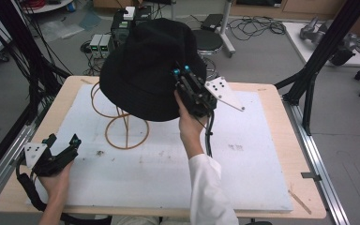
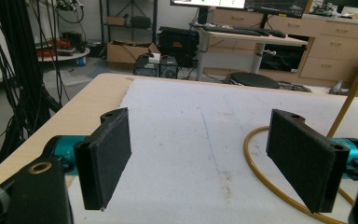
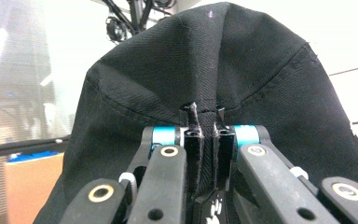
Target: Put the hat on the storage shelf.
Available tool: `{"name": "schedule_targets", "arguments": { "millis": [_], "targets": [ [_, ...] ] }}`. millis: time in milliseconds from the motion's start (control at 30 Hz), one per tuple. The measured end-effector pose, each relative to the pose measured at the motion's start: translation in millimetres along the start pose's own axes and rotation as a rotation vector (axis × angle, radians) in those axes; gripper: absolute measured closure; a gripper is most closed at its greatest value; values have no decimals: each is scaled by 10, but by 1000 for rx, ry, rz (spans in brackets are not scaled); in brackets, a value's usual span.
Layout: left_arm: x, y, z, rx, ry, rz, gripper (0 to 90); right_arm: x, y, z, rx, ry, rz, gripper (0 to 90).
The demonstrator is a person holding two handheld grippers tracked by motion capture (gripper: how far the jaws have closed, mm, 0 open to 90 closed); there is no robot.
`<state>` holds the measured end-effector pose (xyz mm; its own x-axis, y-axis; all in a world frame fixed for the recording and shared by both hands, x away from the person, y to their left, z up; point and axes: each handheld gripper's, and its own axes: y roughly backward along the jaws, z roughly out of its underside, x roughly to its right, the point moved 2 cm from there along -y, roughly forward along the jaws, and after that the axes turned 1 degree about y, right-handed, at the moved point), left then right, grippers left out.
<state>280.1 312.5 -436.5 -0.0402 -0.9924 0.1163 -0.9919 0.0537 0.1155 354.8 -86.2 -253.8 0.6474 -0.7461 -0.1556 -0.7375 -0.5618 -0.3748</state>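
Two grippers were in play: my right gripper [image 1: 182, 71] was clamped on the black hat's [image 1: 145, 65] brim at upper centre, above the wire stand [image 1: 122, 123]; I judged it needed lowering level. My left gripper [image 1: 62, 139] rested, jaws apart, lower left.

We find no legible text, label, brand, number or sign. The white marks at the bottom edge of the right gripper view are cut off and unreadable.
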Motion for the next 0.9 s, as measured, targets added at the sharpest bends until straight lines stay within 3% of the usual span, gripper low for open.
{"name": "schedule_targets", "arguments": {
  "millis": [233, 333, 533, 767, 900],
  "targets": [
    [-9, 5, -3, 2, 8, -1, 222, -210, -261, 110, -16, -5, -44, 871],
    [-19, 4, -1, 1, 16, -1, 222, -377, -388, 171, -36, 30, -77, 870],
    [-20, 9, -3, 1, 19, -2, 222, -560, -548, 261, -46, 20, -132, 870],
    [-25, 9, 0, -3, 24, 0, 222, -594, -619, 374, -100, 21, -126, 870],
    [-33, 8, 2, -4, 28, -8, 222, -666, -620, 467, -162, 64, -124, 870]
  ]
}}
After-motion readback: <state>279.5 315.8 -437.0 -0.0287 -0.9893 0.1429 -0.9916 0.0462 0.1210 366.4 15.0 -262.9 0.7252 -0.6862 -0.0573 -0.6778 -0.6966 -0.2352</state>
